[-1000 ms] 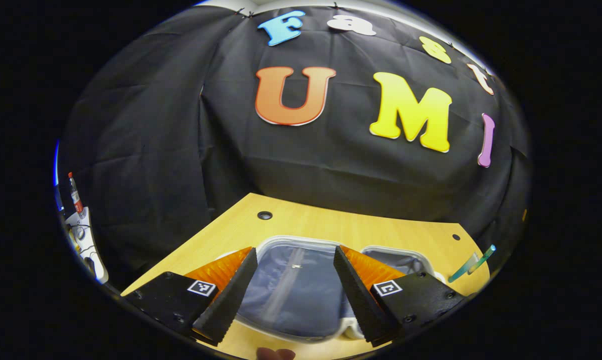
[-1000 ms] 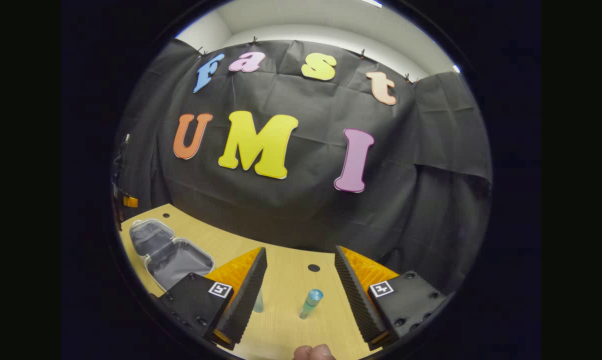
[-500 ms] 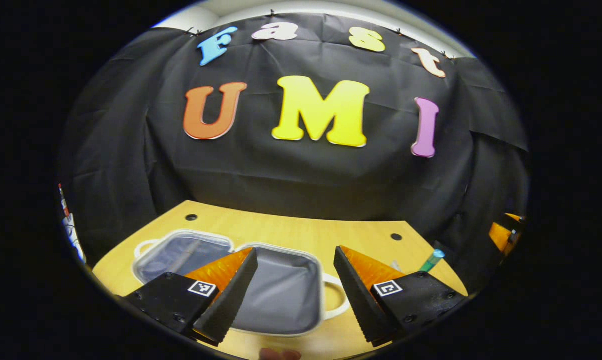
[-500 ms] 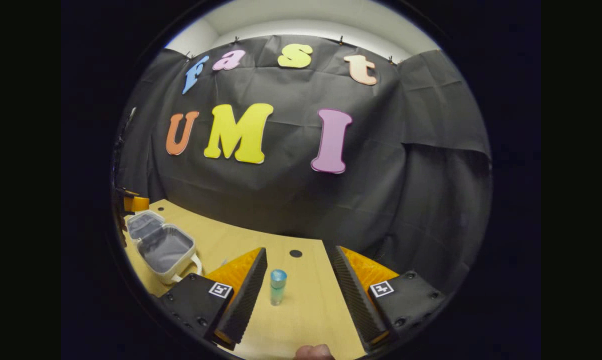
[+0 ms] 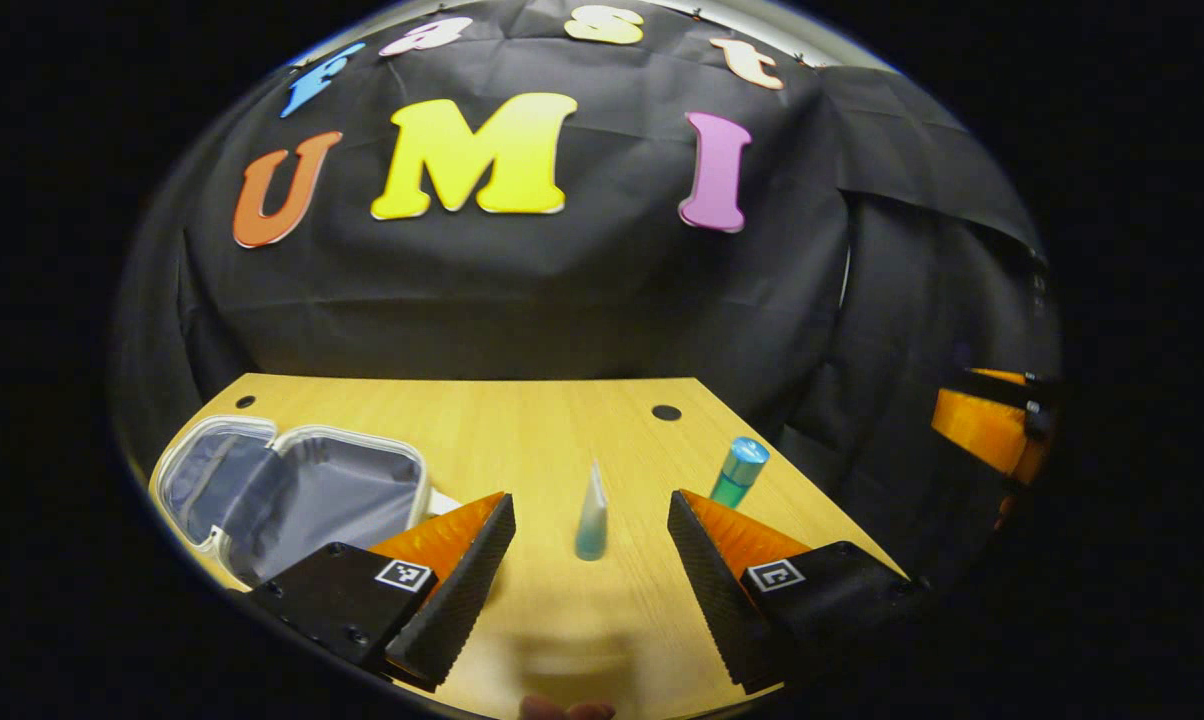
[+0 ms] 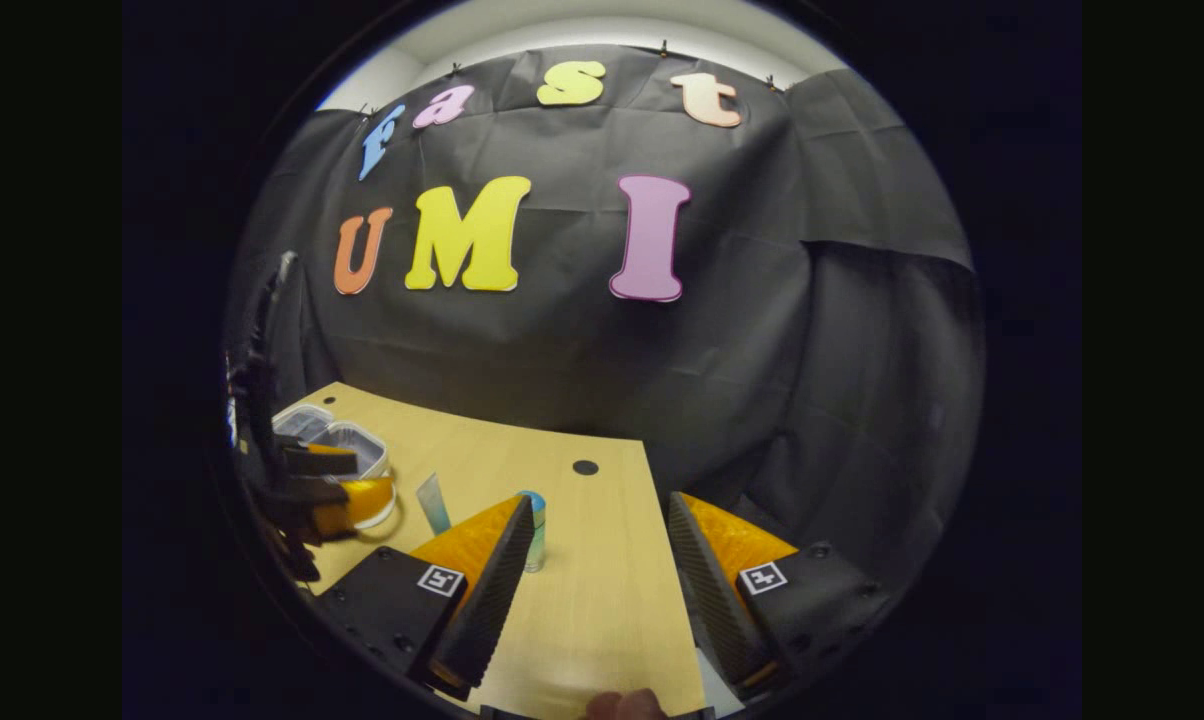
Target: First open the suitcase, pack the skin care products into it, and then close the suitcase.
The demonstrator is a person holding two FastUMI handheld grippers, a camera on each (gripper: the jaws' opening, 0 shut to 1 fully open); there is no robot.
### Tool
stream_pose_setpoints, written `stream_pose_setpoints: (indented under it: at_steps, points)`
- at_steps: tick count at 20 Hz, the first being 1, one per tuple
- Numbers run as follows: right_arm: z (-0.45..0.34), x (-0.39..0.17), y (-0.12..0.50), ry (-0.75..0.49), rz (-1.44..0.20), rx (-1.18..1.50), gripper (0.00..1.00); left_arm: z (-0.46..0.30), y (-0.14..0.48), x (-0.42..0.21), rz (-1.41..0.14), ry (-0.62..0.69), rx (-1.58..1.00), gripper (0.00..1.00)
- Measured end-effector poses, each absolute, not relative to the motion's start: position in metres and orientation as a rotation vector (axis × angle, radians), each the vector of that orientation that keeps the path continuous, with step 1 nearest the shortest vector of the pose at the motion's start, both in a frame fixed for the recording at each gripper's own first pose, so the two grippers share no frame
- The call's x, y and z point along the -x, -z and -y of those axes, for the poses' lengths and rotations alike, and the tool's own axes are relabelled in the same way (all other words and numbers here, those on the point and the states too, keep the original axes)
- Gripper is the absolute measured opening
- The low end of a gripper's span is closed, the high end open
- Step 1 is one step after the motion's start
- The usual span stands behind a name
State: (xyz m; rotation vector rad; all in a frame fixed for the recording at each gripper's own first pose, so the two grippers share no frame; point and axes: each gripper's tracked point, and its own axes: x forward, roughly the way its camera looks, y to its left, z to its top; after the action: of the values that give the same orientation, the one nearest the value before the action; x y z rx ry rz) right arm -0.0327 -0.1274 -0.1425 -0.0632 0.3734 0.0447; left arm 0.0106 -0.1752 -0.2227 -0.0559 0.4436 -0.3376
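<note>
The small white suitcase (image 5: 292,490) lies open on the wooden table, its grey lining facing up, to the left of my left gripper (image 5: 590,500). That gripper is open and frames a pale teal tube (image 5: 592,515) standing on its cap a little ahead of the fingertips. A green bottle with a blue cap (image 5: 737,472) stands upright further right. In the right gripper view, my right gripper (image 6: 600,500) is open with bare table between its fingers. The bottle (image 6: 534,530) stands partly behind its left finger; the tube (image 6: 432,503), suitcase (image 6: 332,440) and left gripper (image 6: 332,490) are further left.
The table (image 5: 522,420) ends at the black cloth wall behind and has a slanted right edge. Small round holes (image 5: 666,412) (image 6: 585,467) sit near its far edge. The right gripper (image 5: 987,430) shows off the table's right side in the left gripper view.
My left gripper has swung right, from over the open suitcase to in front of the tube. My right gripper has shifted right, so the bottle now sits at its left finger.
</note>
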Motion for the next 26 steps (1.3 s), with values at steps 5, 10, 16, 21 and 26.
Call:
stream_pose_setpoints:
  at_steps: [5, 10, 16, 21, 26]
  points:
    - [0.14, 0.037, 0.165, -0.061, -0.438, 0.096, 0.82, 0.187, 0.283, -0.039, -0.526, 0.311, 0.052, 0.98]
    - [0.149, 0.036, 0.195, -0.055, -0.519, 0.097, 0.81, 0.198, 0.343, -0.065, -0.637, 0.313, 0.08, 0.98]
    - [0.141, 0.009, 0.211, -0.077, -0.514, 0.08, 0.81, 0.196, 0.367, -0.076, -0.676, 0.297, 0.069, 0.82]
    - [0.119, -0.013, 0.264, -0.144, -0.572, 0.034, 0.81, 0.197, 0.367, -0.077, -0.678, 0.313, 0.048, 0.43]
    - [0.086, -0.03, 0.3, -0.221, -0.619, -0.013, 0.82, 0.196, 0.322, -0.063, -0.642, 0.366, 0.086, 0.38]
